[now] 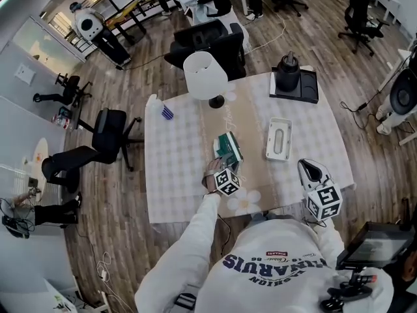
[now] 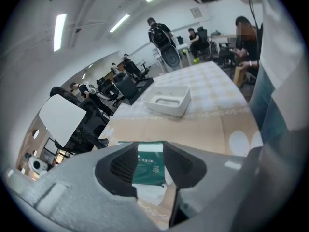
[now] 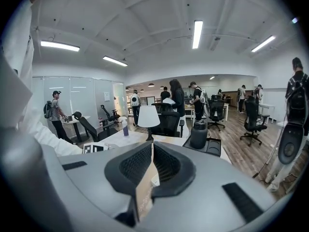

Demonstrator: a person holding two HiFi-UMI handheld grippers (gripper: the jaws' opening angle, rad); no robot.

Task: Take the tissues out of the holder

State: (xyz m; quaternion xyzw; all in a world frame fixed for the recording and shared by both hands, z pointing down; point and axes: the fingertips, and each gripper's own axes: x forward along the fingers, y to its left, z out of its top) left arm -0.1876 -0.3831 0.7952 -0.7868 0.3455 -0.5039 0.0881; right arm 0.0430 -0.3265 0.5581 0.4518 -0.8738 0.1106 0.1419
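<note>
- Left gripper view: my left gripper (image 2: 150, 148) has its jaws partly apart and grips nothing. A green pack (image 2: 148, 167) of tissues shows through the gap, lying on the table (image 2: 212, 124) beyond them.
- From the head view, this gripper is at the pack's near end. The pack lies on a beige runner (image 1: 251, 168) down the middle of the table.
- A white holder (image 1: 279, 139) lies flat to the right of the pack, apart from it, so the pack is outside the holder.
- My right gripper (image 3: 151, 146) has its jaws closed together with nothing between them. It is at the table's near right edge, well apart from pack and holder.
- Farther off, a white lamp (image 1: 205, 75) and a black jug (image 1: 288, 70) on a tray (image 1: 309, 91) stand along the far edge.
</note>
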